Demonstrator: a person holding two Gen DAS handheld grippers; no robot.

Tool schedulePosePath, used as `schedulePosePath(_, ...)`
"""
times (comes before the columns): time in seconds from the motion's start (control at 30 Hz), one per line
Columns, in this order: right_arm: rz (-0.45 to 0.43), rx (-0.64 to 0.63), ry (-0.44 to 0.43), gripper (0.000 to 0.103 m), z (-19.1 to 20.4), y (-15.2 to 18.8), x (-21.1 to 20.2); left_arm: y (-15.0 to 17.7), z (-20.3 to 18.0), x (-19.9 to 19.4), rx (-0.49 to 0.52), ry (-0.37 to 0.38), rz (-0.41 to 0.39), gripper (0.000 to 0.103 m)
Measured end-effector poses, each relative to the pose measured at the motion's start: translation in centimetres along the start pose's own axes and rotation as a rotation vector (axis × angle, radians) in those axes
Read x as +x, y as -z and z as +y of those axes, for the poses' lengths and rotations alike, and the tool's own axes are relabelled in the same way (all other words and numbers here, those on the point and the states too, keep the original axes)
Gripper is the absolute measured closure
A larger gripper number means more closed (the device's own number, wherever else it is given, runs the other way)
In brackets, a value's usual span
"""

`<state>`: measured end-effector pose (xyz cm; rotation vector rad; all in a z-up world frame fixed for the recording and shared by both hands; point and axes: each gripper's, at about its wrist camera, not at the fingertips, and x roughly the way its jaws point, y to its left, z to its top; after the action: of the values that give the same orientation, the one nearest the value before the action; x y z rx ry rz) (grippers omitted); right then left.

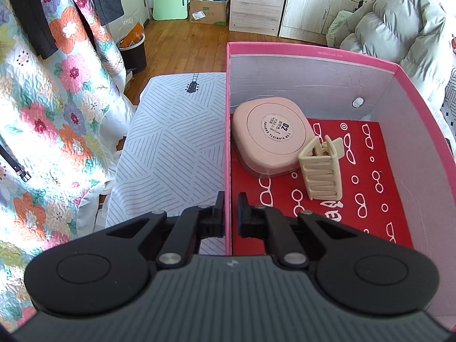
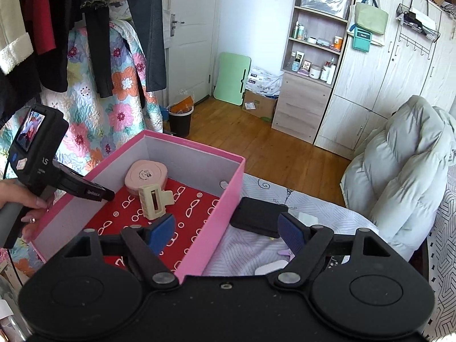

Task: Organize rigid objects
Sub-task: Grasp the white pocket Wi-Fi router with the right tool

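Observation:
A pink box point(image 1: 313, 52) with a red patterned floor stands on the striped bed cover point(image 1: 171, 142). Inside lie a pink rounded case point(image 1: 270, 134) and a cream hair claw clip point(image 1: 322, 171). My left gripper point(image 1: 230, 213) is shut on the box's left wall, one finger on each side. In the right wrist view the box point(image 2: 199, 146), the case point(image 2: 145, 175) and the clip point(image 2: 154, 202) show again, with the left gripper point(image 2: 105, 195) on the far wall. My right gripper point(image 2: 226, 229) hovers open above the box's near wall with nothing between its fingers. A black flat case point(image 2: 258, 219) lies beside the box.
Small white items point(image 2: 307, 218) and a purple piece point(image 2: 285, 253) lie on the cover near the black case. A puffy grey jacket point(image 2: 399, 176) sits at the right. A floral quilt point(image 2: 119, 114) hangs left. A black waste bin point(image 2: 179, 119) stands on the wooden floor.

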<state>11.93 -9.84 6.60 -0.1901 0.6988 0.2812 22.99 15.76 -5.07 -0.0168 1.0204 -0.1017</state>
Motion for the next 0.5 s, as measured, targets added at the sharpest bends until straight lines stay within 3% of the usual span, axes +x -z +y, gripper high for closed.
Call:
schedulePosePath(0.17, -0.042, 0.219, 0.000, 0.019, -4.4, 3.6, 0.3, 0.0, 0.2, 0.0, -0.001, 0.002, 0.000, 0.098)
schedulePosePath(0.23, -0.022, 0.277, -0.001, 0.019, -6.1, 4.9, 1.1, -0.1, 0.2, 0.0, -0.008, 0.004, 0.000, 0.098)
schedulePosePath(0.37, 0.075, 0.250, 0.023, 0.018, -7.5, 7.7, 3.7, -0.1, 0.4, 0.1, -0.008, 0.006, 0.000, 0.098)
schedulePosePath(0.5, 0.074, 0.188, -0.023, 0.019, -7.8, 9.8, 5.4, -0.1, 0.4, 0.1, -0.003, 0.002, 0.001, 0.098)
